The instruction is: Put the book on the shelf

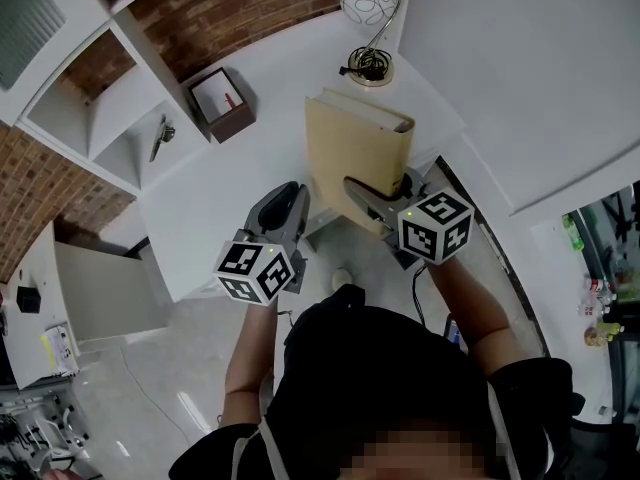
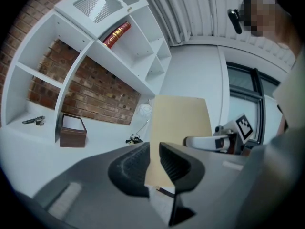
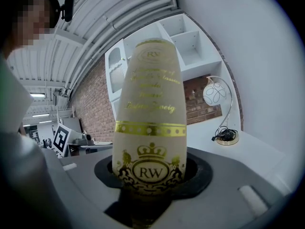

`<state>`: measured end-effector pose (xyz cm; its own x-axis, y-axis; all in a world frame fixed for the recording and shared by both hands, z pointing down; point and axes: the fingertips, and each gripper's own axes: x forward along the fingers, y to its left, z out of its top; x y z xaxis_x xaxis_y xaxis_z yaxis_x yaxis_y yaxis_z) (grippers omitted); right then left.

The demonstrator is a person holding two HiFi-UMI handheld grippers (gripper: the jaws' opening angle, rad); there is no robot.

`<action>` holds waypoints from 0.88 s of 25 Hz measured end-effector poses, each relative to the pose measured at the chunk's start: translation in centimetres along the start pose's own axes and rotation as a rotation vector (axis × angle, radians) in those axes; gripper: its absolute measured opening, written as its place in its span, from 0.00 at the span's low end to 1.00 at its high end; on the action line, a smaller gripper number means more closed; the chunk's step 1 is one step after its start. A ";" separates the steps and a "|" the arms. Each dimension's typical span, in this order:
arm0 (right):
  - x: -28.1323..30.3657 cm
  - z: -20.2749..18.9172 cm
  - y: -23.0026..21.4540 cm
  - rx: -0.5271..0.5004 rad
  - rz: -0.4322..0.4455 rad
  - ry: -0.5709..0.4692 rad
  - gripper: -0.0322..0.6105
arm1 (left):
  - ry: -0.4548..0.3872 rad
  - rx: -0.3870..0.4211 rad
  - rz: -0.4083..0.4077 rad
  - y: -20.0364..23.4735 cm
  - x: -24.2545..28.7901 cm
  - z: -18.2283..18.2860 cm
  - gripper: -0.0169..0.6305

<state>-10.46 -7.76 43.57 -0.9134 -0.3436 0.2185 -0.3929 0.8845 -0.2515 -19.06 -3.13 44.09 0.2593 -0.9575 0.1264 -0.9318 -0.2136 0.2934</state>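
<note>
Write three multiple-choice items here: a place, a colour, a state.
1. Where does the lamp stand? A. on the white desk, beyond the book; B. on top of the book; C. under the book.
2. What colour is the book's cover? A. red; B. tan; C. blue.
3. What is the right gripper's state? A. open, empty; B. shut on the lamp; C. shut on the book.
Answers: 1A, its base rests on the desk past the book; 2B, tan in every view; 3C, its jaws clamp the spine.

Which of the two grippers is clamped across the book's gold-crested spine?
The right gripper: its jaws straddle the book at its gold-printed spine. The left gripper instead pinches the thin edge of the plain tan cover.
</note>
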 end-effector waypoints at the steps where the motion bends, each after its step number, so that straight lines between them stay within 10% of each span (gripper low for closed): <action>1: 0.2 0.1 -0.3 0.000 -0.001 0.002 0.40 | 0.002 -0.004 -0.002 0.2 0.3 0.0 0.10; 22: 4.3 2.4 -8.4 -0.003 -0.019 0.017 0.40 | 0.000 0.044 -0.025 3.4 10.1 2.0 0.10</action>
<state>-11.38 -17.43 44.34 -0.9037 -0.3550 0.2395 -0.4100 0.8787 -0.2446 -20.13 -13.92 44.50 0.2824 -0.9518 0.1197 -0.9354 -0.2455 0.2543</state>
